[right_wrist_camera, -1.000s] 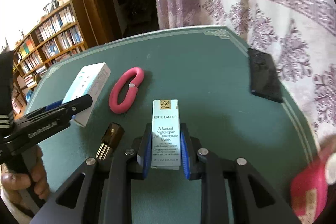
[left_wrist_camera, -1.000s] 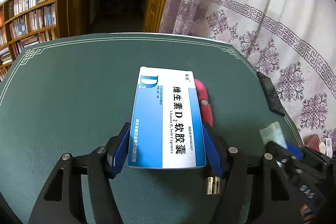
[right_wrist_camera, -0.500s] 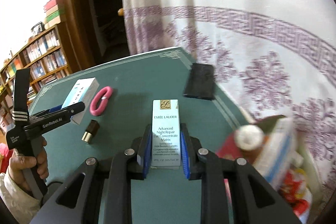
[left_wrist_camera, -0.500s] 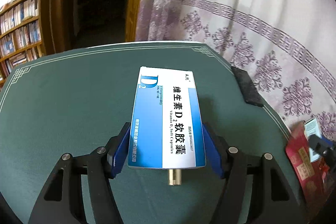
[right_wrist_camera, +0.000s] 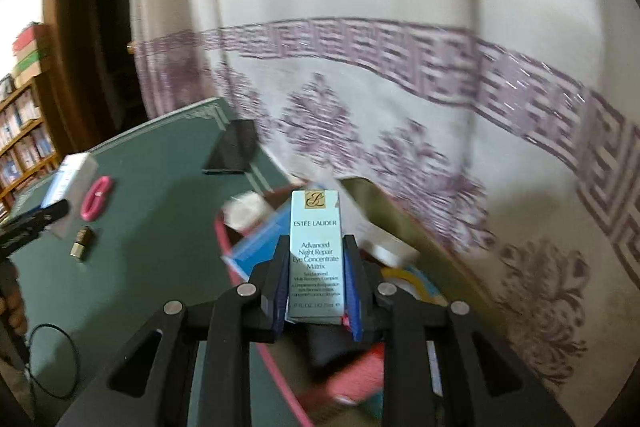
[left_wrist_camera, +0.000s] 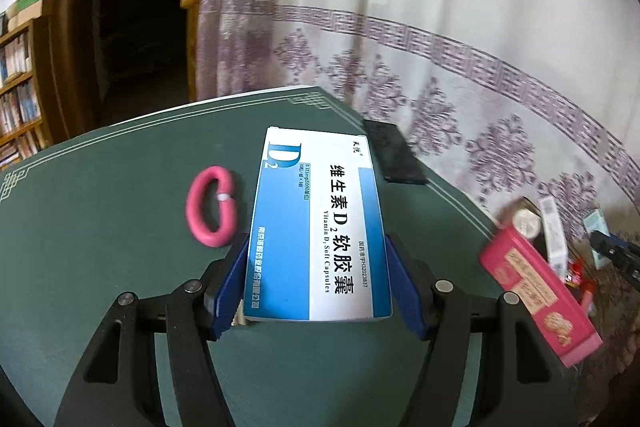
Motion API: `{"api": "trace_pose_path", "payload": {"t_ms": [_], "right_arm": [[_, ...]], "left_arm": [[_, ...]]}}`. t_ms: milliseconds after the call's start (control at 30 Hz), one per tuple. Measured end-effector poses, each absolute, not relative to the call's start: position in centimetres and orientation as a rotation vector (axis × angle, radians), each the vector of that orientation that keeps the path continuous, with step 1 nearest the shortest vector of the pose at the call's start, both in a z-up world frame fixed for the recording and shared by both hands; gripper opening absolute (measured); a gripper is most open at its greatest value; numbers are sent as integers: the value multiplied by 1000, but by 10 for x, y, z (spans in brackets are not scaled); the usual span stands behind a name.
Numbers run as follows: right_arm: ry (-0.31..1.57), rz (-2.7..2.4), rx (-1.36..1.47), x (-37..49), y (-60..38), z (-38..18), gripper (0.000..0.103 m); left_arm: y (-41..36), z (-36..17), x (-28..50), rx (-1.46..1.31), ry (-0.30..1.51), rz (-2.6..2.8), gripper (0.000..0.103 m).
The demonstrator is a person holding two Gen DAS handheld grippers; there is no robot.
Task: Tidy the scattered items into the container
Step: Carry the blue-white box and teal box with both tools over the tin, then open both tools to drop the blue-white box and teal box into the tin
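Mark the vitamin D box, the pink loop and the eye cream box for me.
vitamin D box (left_wrist_camera: 320,227), left wrist view, printed top face.
pink loop (left_wrist_camera: 212,207), left wrist view, its left arc.
eye cream box (right_wrist_camera: 316,247), right wrist view, front label.

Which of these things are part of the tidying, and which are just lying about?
Part of the job:
blue-and-white vitamin box, in left jaws
pale blue eye-cream carton, in right jaws
pink container
pink looped band
small gold-capped tube

Just there:
flat black slab
patterned curtain

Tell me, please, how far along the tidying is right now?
Partly done: the pink container beside the table already holds several packages. In hand: the right gripper carries the Estee Lauder box over it; the left gripper holds the vitamin D box. Left: the pink ring, small brown bottle and black pad.
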State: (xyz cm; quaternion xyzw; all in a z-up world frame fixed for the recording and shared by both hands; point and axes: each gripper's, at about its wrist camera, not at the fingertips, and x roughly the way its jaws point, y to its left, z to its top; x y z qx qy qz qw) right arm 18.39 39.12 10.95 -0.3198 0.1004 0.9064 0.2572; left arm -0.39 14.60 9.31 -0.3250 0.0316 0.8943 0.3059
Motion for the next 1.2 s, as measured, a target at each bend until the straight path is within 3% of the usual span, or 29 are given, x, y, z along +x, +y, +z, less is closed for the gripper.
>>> {"api": "trace_pose_path", "payload": {"t_ms": [633, 933, 1200], "right_arm": [[293, 2359, -973, 210, 452, 66, 27], [179, 2418, -918, 226, 443, 72, 28], [221, 2458, -858, 248, 445, 78, 28]], "left_arm": [[209, 105, 69, -855, 153, 2230, 68], [262, 115, 109, -814, 260, 2122, 68], [304, 112, 149, -783, 360, 2012, 68]]}}
